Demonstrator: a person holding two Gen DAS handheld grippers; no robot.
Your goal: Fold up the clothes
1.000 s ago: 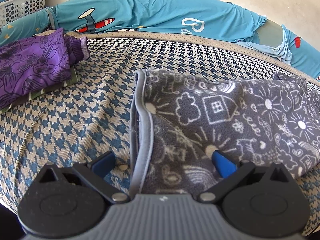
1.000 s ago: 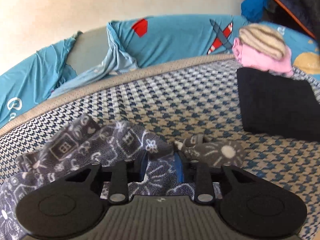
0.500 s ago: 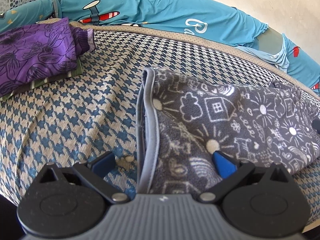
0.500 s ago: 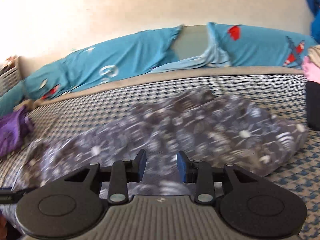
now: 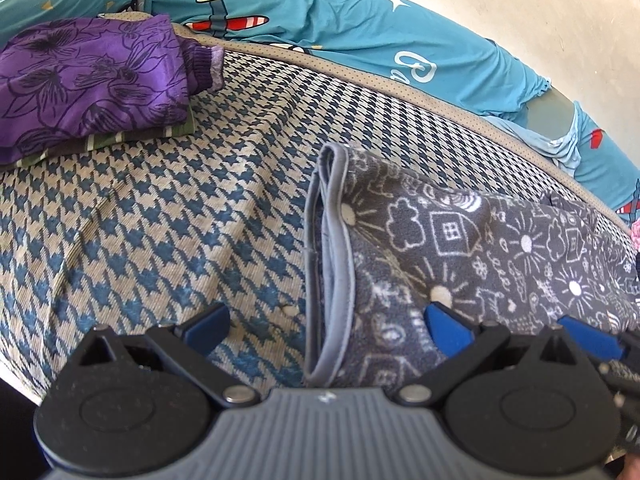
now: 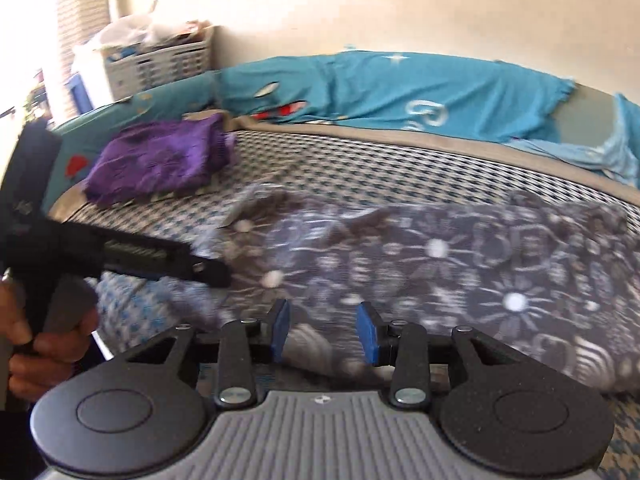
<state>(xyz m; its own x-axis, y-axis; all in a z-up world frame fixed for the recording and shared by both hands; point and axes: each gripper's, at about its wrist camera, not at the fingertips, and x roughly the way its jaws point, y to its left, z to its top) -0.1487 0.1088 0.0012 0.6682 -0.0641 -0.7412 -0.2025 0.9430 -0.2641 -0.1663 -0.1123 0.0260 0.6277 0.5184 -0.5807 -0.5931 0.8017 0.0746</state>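
- Two tongs are over a bed (image 5: 132, 220) with a houndstooth cover.
- Grey garment (image 5: 460, 248) with white doodles lies spread on the bed, its grey hem (image 5: 336, 264) at the left.
- Left tongs (image 5: 326, 322) stand wide apart over the hem; one blue pad is above the cover, the other above the garment.
- Right tongs (image 6: 323, 332) are apart too, low over the garment (image 6: 440, 264); this view is blurred.
- A hand (image 6: 44, 344) holds the left tool's grip.
- Purple folded clothes (image 5: 88, 80) lie well apart, far left.
- Teal pillows (image 5: 360, 36) line the wall.
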